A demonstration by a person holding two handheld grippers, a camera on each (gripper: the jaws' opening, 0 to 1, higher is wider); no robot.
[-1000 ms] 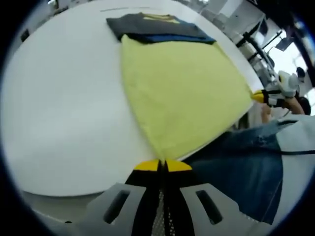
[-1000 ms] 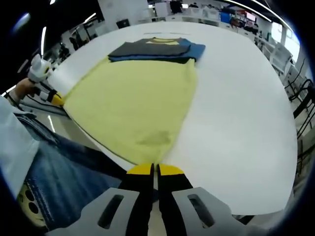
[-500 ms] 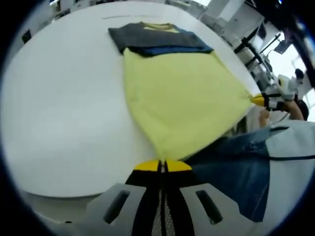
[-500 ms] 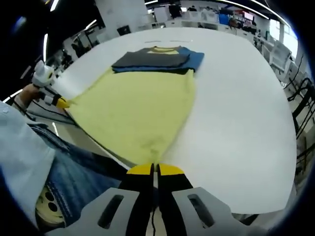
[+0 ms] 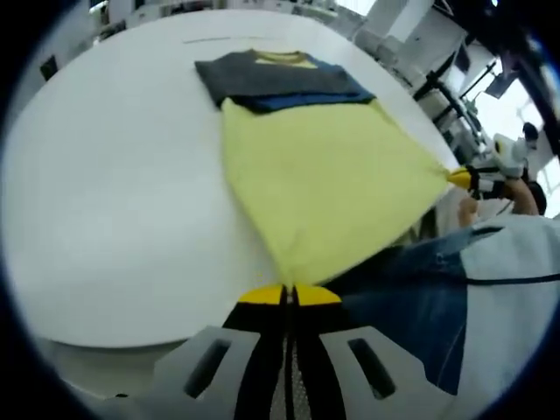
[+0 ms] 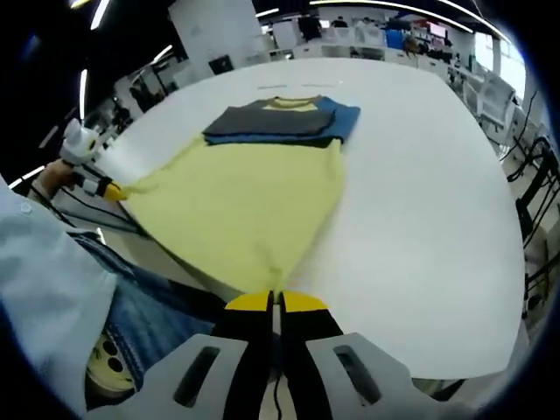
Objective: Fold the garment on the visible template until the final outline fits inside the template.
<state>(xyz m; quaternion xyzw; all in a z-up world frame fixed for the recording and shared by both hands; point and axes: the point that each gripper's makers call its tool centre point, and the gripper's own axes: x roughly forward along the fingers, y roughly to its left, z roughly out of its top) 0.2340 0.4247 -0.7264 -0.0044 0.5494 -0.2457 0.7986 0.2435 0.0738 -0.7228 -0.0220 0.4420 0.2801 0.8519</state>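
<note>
A: Where's the shirt point(image 5: 324, 188)?
B: On the table point(image 5: 114, 201), hem lifted off the near edge; dark folded top at twelve o'clock. Left gripper point(image 5: 290, 293) and right gripper point(image 6: 276, 300) each pinch a hem corner.
A: Step?
B: Mid-fold; next carry the hem toward twelve. It's risen slightly.

Both views bright, evenly lit from overhead. Ceiling strip lights point(image 6: 87, 83) show as streaks at upper left of the right gripper view. White table point(image 5: 105, 201) near blown out, little surface detail; shadows faint and soft. Window glare point(image 5: 516, 105) washes out the right edge of the left gripper view. Strong fisheye bend (table edge curves hard). Yellow cloth point(image 6: 245, 206) fairly sharp at centre; background room soft and smeared toward the edges. Slight motion blur near the bottom.
</note>
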